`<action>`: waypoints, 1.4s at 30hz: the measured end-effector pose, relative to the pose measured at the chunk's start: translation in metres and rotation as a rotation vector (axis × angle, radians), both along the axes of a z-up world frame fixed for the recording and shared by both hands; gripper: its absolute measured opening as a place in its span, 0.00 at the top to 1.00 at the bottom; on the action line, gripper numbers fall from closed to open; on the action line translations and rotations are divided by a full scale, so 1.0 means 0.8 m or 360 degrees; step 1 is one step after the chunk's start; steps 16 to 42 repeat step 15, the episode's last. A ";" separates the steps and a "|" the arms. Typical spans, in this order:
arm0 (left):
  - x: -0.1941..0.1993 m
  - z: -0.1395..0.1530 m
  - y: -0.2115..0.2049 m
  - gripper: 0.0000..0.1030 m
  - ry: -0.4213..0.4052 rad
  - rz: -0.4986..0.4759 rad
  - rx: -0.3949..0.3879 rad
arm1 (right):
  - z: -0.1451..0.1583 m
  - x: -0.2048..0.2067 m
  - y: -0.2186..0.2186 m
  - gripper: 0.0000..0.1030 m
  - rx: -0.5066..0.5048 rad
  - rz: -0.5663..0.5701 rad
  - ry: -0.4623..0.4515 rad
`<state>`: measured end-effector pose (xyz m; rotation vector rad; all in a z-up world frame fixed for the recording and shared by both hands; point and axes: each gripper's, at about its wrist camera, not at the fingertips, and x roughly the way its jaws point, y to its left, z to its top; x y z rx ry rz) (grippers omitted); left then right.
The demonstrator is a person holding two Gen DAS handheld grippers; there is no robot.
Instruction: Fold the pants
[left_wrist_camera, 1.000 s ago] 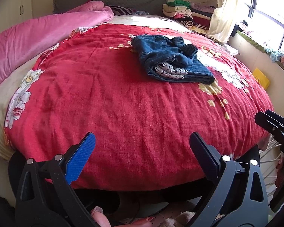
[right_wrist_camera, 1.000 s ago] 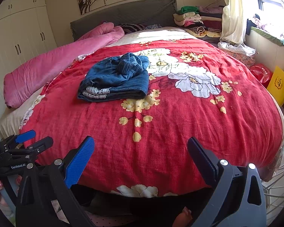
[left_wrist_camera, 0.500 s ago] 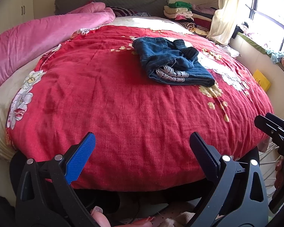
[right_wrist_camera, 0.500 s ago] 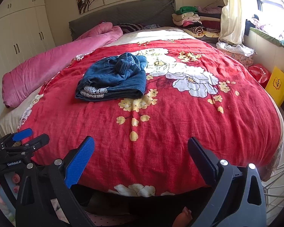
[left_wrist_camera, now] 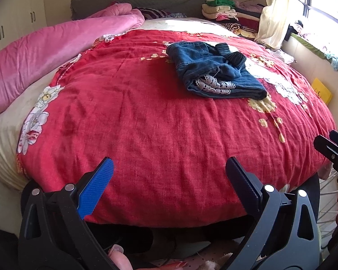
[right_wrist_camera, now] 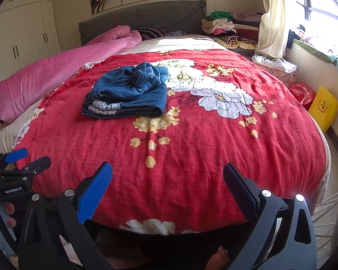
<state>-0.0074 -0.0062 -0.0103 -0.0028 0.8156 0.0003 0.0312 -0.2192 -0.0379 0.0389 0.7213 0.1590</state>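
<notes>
Blue denim pants [left_wrist_camera: 216,72] [right_wrist_camera: 129,92] lie folded in a compact bundle on the red floral bedspread [left_wrist_camera: 146,117] [right_wrist_camera: 202,139], white lace trim showing at the near edge. My left gripper [left_wrist_camera: 169,173] hangs open at the foot of the bed, well short of the pants, nothing between its fingers. My right gripper [right_wrist_camera: 167,175] is open too, also at the bed's near edge and empty. Each gripper shows at the side of the other's view: the right one [left_wrist_camera: 333,148], the left one [right_wrist_camera: 22,159].
A pink quilt [right_wrist_camera: 56,72] lies along the bed's left side. Stacked folded clothes [right_wrist_camera: 225,27] sit by the grey headboard [right_wrist_camera: 146,20]. A yellow box [right_wrist_camera: 324,108] and red bag [right_wrist_camera: 302,92] stand on the floor at right, under the window.
Both views have tilted slightly downward, so the bed and pants sit lower in frame. The pants have not moved and both grippers stay open.
</notes>
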 end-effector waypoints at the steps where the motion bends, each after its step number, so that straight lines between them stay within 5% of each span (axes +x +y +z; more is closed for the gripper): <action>1: -0.001 0.002 0.000 0.09 -0.0015 -0.0006 0.0003 | 0.000 0.000 -0.001 0.05 0.0000 -0.0002 0.0002; 6: -0.007 0.012 0.004 0.09 -0.0093 -0.0041 -0.0078 | -0.005 0.001 -0.004 0.05 0.0009 -0.0014 0.0017; 15: 0.047 0.007 0.073 0.09 0.0038 0.0266 -0.0107 | -0.021 0.024 -0.039 0.05 0.0044 -0.0105 0.0057; 42: 0.047 0.007 0.073 0.09 0.0038 0.0266 -0.0107 | -0.021 0.024 -0.039 0.05 0.0044 -0.0105 0.0057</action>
